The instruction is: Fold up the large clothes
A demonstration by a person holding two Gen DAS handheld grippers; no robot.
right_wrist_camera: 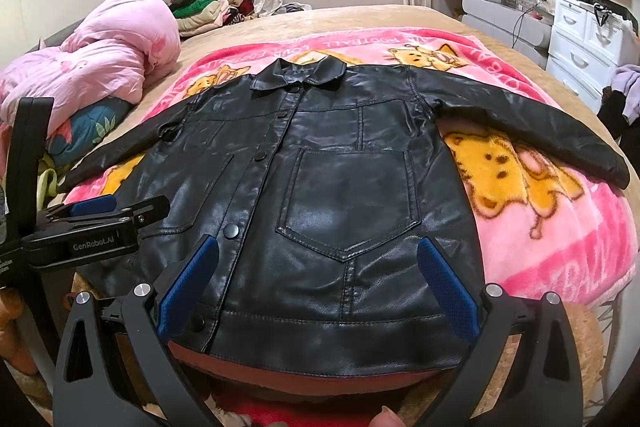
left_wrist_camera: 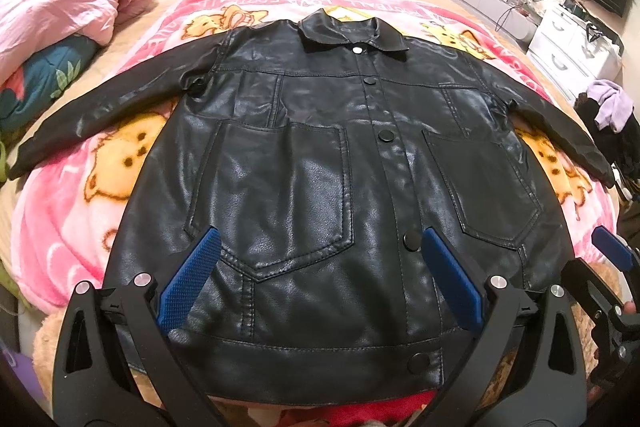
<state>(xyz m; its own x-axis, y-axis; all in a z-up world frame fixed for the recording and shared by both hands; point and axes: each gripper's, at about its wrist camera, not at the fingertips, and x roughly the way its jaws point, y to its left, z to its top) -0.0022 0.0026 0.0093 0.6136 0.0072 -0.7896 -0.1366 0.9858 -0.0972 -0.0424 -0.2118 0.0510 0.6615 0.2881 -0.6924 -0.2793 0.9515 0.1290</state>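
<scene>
Black leather jacket (left_wrist_camera: 320,163) lies flat, front up, buttoned, both sleeves spread, on the pink cartoon blanket (left_wrist_camera: 72,211) covering the bed (right_wrist_camera: 360,17); hem at the near edge. Left hand-held gripper (left_wrist_camera: 320,277) and right hand-held gripper (right_wrist_camera: 318,283) hover above the hem, fingers apart, holding nothing. Pink quilt (right_wrist_camera: 104,67) bundled at the bed's left edge.

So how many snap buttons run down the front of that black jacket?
6 on the jacket: collar, chest, mid, lower, hem; one on its left shoulder. More may be hidden.
</scene>
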